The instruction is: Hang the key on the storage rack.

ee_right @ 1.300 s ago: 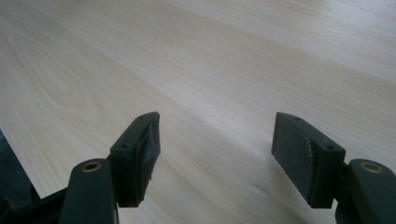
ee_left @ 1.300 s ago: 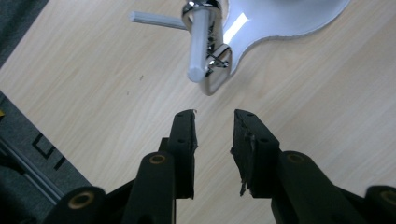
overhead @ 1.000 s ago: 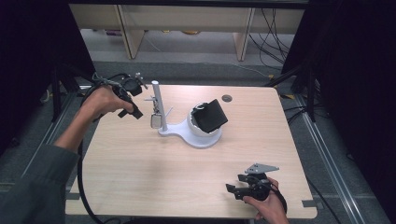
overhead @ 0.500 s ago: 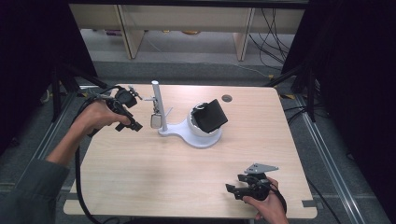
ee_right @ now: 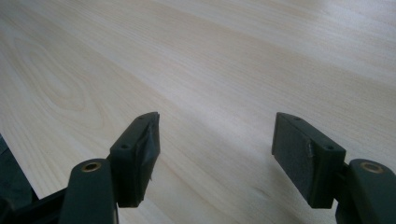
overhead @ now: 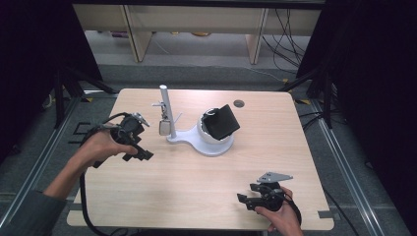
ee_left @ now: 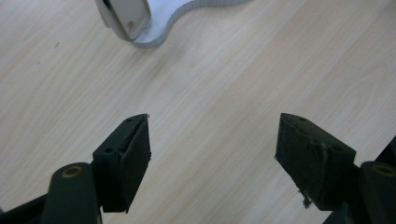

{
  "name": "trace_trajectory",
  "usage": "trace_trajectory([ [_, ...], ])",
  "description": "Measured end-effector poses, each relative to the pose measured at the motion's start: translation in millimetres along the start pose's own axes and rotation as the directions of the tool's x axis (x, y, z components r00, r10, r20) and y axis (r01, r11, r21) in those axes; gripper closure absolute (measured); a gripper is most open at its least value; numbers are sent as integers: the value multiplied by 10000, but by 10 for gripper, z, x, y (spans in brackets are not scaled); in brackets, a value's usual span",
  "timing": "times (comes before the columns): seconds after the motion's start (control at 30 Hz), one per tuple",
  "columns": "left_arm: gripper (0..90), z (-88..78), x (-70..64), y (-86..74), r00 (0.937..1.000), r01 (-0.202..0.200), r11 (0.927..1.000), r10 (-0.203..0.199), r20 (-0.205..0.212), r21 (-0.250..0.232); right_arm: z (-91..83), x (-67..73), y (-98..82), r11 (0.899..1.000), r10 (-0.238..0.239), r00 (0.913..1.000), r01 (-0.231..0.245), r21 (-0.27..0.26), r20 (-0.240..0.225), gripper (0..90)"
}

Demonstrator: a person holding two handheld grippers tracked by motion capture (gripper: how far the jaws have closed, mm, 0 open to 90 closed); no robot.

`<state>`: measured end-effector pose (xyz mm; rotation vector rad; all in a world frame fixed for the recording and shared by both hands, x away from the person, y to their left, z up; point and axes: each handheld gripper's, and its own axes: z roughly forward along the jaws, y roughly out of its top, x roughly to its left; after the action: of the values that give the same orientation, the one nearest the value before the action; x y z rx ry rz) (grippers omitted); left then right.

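Observation:
A white stand (overhead: 189,137) sits mid-table, with an upright post (overhead: 163,101) and a small metal plate (overhead: 164,128) hanging beside the post. Its round dome carries a tilted black square block (overhead: 222,121). My left gripper (overhead: 141,154) hovers just left of the stand and is open with nothing in it. In the left gripper view its jaws (ee_left: 212,140) stand wide over bare wood, with the metal plate (ee_left: 125,18) and the edge of the white base (ee_left: 161,30) at the top. My right gripper (overhead: 245,200) rests near the front right edge, open and empty (ee_right: 215,140).
The wooden table (overhead: 196,182) has a small round cable hole (overhead: 239,103) at the back. Behind the table stand pale shelf legs (overhead: 134,32) and loose cables (overhead: 287,29). Dark frames flank both sides.
My left gripper has pulled back from beside the post toward the front and slightly right, lower over the table. The right gripper has stayed put.

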<state>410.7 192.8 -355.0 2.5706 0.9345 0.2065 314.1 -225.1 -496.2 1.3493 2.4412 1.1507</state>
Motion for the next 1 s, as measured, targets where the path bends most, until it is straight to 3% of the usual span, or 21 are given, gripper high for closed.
trace_trajectory([
  [0.03, 251, 19, -35, -22, 9999, 106, 9998, -107, -4, -155, -8, 16, 0, 9998, 181, 9998, -182, 72, 38, 333],
  [0.07, 249, 30, -62, -42, 10000, 50, 9998, -50, 21, -207, -3, 1, 0, 10000, -51, 9999, 51, -10, 103, 333],
  [0.17, 244, 69, -183, -113, 9999, -96, 9994, 98, 42, -336, -3, 12, -2, 9998, 181, 9998, -181, 104, 56, 333],
  [0.27, 242, 135, -301, -182, 9988, -474, 9988, 476, 120, -154, -1, -7, -2, 10000, -35, 9999, 36, -55, 156, 333],
  [0.33, 234, 185, -392, -225, 9988, -466, 9984, 471, 150, -329, 8, -1, -6, 9997, 217, 9998, -217, -137, -2, 333],
  [0.57, 208, 353, -640, -399, 9939, -731, 9938, 795, 763, -836, -1, -5, -2, 10000, -39, 9999, 39, -14, 111, 333],
  [0.63, 208, 402, -690, -465, 9931, -862, 9920, 929, 709, -919, 12, -6, -6, 9998, 44, 10000, -44, -199, 2, 333],
  [0.7, 204, 438, -723, -519, 9938, -926, 9902, 984, 518, -1048, -8, -18, -2, 9999, -110, 9997, 113, -129, 228, 333],
  [0.73, 204, 463, -743, -560, 9932, -1028, 9889, 1080, 441, -1077, -10, 3, -6, 9998, 172, 9997, -171, -75, 198, 333],
  [0.8, 201, 511, -770, -609, 9945, -892, 9884, 953, 444, -1225, -1, -15, -2, 9999, -31, 9997, 34, -126, 229, 333],
  [0.83, 202, 535, -781, -630, 9945, -883, 9881, 947, 454, -1259, 4, 7, -6, 9997, 232, 9997, -231, -125, 89, 333],
  [0.87, 202, 579, -808, -673, 9945, -889, 9879, 951, 435, -1273, 12, -5, -6, 9998, 36, 10000, -36, -203, 14, 333],
  [0.97, 199, 654, -850, -737, 9952, -894, 9847, 943, 265, -1495, -4, 10, -4, 9999, 160, 9998, -160, 27, 98, 333],
  [1.0, 199, 663, -856, -753, 9951, -930, 9847, 968, 192, -1477, -1, -9, -3, 10000, -66, 9999, 66, -51, 138, 332],
])
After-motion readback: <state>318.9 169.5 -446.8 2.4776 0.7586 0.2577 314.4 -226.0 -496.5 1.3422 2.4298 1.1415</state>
